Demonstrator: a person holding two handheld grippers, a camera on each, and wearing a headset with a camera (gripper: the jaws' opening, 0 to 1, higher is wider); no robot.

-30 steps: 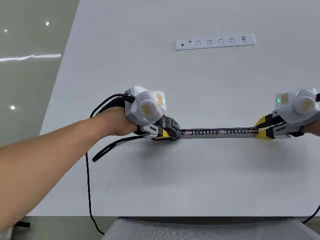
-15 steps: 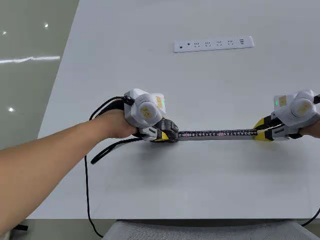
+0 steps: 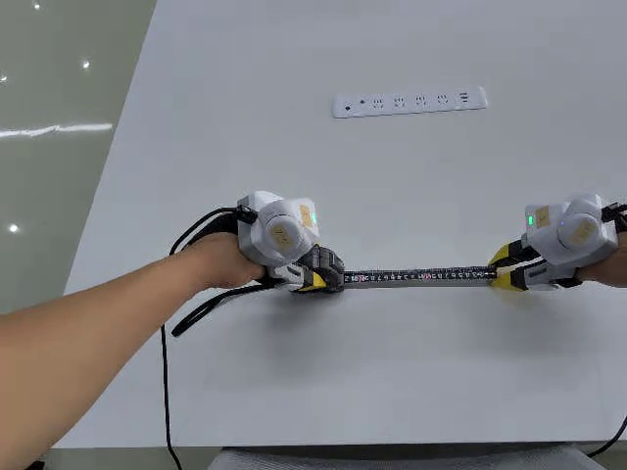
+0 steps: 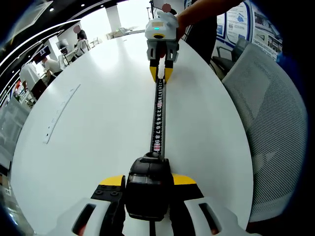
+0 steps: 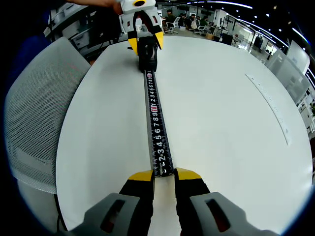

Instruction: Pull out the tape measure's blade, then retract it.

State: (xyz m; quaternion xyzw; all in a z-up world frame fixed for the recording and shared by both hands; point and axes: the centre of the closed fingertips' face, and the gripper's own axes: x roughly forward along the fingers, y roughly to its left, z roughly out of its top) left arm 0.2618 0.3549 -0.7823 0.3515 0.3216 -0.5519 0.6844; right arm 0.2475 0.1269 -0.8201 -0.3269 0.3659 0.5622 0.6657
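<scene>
Black tape measure case (image 4: 149, 194) clamped in left tool (image 4: 148, 180), blade (image 5: 154, 123) end hidden in pinch of right tool (image 5: 164, 178).

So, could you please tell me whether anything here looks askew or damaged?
Nothing stands out. The left claw holds the tape measure, and its blade runs straight and unkinked across the table to the right claw. The power strip lies apart.
</scene>
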